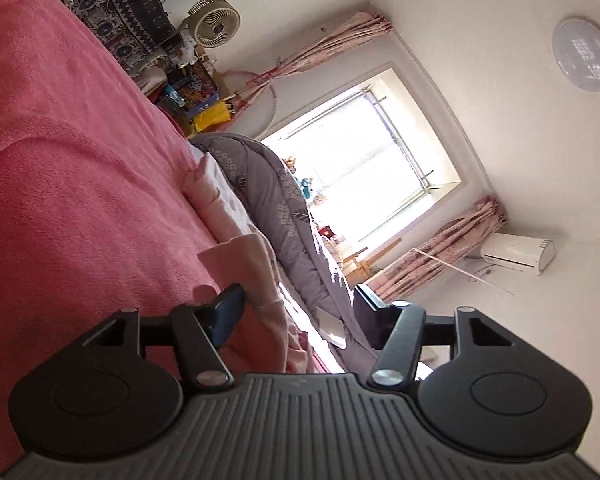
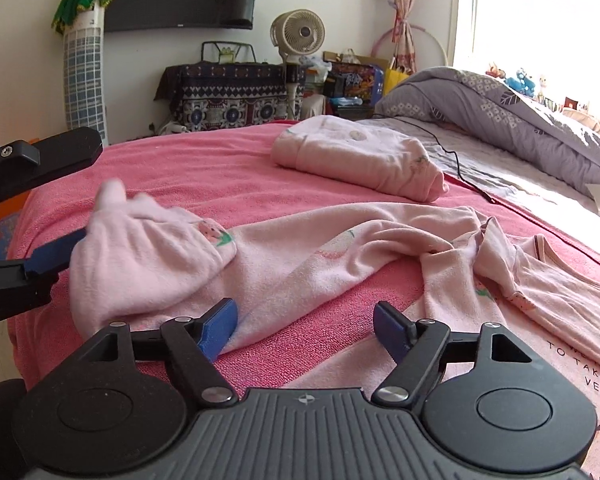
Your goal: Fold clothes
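Now, with your left gripper (image 2: 40,208) and right gripper (image 2: 306,330) both spread wide and empty over the crumpled pink garment (image 2: 320,256) on the bed (image 2: 204,164), pinch its hem next, I judge.

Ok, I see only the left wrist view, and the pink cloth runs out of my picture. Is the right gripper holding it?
Observer: No. The right gripper is open, low over the pink garment, and grips nothing.
Operator: Does the garment lie flat?
Observer: No. It is twisted in the middle, and its end by the left gripper is bunched up.
Operator: Is any piece folded?
Observer: Yes, one folded pink piece lies farther back on the pink blanket.
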The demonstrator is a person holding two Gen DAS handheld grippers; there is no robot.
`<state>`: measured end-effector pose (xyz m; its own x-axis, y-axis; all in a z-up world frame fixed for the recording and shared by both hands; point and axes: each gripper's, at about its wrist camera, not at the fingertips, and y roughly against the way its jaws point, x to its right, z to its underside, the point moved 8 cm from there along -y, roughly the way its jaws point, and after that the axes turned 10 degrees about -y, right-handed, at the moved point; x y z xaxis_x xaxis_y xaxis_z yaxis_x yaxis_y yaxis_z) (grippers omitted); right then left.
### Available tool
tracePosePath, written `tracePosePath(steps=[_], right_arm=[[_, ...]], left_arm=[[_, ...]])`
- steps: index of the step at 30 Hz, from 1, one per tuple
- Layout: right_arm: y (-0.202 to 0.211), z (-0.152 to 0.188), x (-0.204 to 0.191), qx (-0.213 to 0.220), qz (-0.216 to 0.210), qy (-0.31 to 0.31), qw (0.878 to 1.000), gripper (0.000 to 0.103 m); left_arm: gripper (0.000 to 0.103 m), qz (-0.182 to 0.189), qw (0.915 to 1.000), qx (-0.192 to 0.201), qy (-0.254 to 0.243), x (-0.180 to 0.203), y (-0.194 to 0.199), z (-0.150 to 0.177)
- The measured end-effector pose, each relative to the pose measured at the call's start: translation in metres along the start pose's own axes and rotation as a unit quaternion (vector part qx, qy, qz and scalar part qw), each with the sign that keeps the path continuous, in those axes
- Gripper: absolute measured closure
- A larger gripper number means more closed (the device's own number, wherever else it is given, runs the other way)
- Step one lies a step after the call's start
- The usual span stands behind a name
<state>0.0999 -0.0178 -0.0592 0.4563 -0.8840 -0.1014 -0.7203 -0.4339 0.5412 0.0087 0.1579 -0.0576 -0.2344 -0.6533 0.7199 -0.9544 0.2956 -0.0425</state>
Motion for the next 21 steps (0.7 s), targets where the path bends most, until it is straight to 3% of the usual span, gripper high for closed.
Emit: tracePosePath(steps=[4,7,9,10,11,16,21], right_arm=[[0.012,-0.001,0.006,0.006,0.002,0.005,1.0,0.016],[0.025,0.002,0.014,0.016,0.027,0.03,0.999,0.011],[0.034,0.007,0.024,0.02,0.052,0.051,0.997,0.011],[0.039,0.01,0.03,0.021,0.062,0.059,0.996,0.009],[0.045,0.012,0.036,0.024,0.068,0.06,0.996,0.008],[0.069,0.015,0.085,0.032,0.131,0.046,0.99,0.005],[0.092,0.006,0.142,0.053,0.177,-0.007,0.983,0.003]], left_arm=[[0.045,-0.082,0.9958,-0.036,-0.018,-0.012,-0.014,0.009],[0.045,-0.106,0.9928,-0.036,-0.042,-0.009,-0.02,0.01],[0.059,-0.111,0.9919,-0.028,-0.055,-0.003,-0.023,0.007],[0.081,-0.111,0.9919,-0.025,-0.056,-0.002,-0.026,0.004],[0.095,-0.11,0.9919,-0.021,-0.059,-0.001,-0.029,0.001],[0.097,-0.111,0.9874,0.039,-0.106,0.017,-0.04,-0.045],[0.097,-0.107,0.9754,0.136,-0.136,0.039,-0.047,-0.114]])
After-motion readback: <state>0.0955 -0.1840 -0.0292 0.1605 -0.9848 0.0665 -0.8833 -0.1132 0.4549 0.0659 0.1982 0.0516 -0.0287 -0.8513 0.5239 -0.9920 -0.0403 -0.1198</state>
